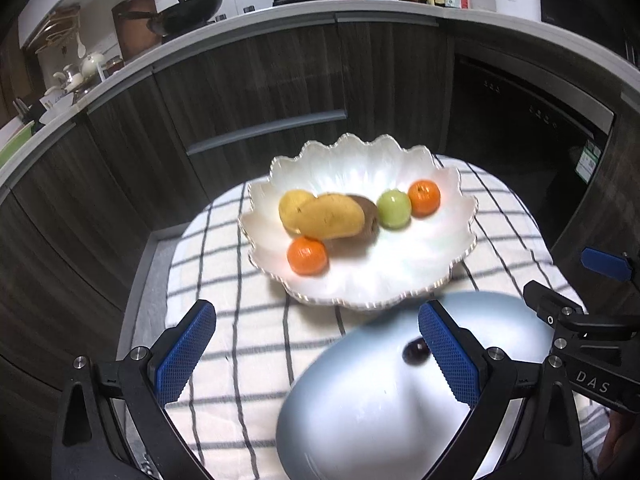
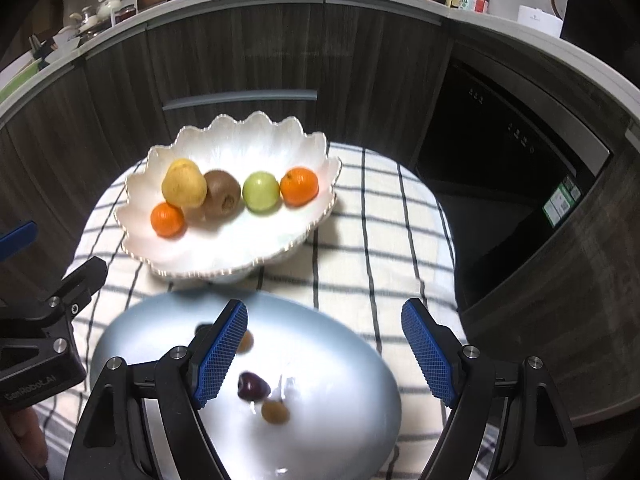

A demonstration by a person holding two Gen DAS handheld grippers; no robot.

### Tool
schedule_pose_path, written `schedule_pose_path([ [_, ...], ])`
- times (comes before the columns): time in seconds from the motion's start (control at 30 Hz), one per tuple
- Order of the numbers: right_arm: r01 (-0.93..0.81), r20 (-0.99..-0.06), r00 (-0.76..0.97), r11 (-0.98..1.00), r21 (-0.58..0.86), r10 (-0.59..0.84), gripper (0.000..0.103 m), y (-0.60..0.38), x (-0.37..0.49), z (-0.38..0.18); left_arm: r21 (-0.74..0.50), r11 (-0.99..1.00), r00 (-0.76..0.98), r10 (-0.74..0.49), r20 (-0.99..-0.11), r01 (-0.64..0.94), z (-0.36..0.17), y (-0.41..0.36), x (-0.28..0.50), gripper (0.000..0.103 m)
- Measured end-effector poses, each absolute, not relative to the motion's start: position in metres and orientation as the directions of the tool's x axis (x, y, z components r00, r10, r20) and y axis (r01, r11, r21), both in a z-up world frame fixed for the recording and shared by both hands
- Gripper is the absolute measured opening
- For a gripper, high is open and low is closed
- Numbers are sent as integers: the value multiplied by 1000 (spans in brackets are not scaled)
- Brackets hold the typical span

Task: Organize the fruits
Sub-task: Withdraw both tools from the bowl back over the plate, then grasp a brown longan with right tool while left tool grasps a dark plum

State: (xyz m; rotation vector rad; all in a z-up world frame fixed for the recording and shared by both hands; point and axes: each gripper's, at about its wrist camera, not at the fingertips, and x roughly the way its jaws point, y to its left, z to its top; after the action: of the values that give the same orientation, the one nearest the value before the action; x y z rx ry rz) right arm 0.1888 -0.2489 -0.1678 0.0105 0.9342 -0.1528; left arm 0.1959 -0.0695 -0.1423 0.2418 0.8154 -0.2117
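Three small fruits on near pale-blue round plate [image 2: 340,344]: dark glossy plum [image 2: 252,386] likely slippery, light; grip across its middle. Left gripper [image 1: 316,356], right gripper [image 2: 324,354] both spread, empty.

**Surfaces and finishes on the fruit table**

The white scalloped bowl [image 2: 224,264] has a glossy, pearly glaze. The pale blue round plate [image 2: 328,344] looks smooth with a satin sheen. The white checked tablecloth [image 2: 360,240] is soft matt fabric. Blue gripper pads [image 2: 428,348] are knurled, rubbery-looking. Dark wood-grain cabinet fronts [image 2: 248,52] look matt.
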Motion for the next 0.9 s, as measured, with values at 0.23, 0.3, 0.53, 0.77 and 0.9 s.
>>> schedule_pose_path([
  [0.23,131,-831,544,990,-49,-113,80,-246,171,-196,117,949,625,-96,-774,291,-170,-69,182,103],
  [0.3,132,-839,532,990,-50,-113,80,-245,167,-204,117,948,616,-95,-782,296,-177,-68,178,103],
  [0.53,126,-867,491,992,-28,-86,79,-241,156,-230,114,945,581,-92,-808,308,-202,-62,167,103],
  [0.77,99,-885,463,995,-6,-51,69,-232,157,-249,103,952,559,-80,-825,288,-217,-54,166,103],
  [0.9,91,-891,453,996,-3,-44,59,-231,160,-255,103,953,554,-75,-829,284,-222,-53,166,103],
])
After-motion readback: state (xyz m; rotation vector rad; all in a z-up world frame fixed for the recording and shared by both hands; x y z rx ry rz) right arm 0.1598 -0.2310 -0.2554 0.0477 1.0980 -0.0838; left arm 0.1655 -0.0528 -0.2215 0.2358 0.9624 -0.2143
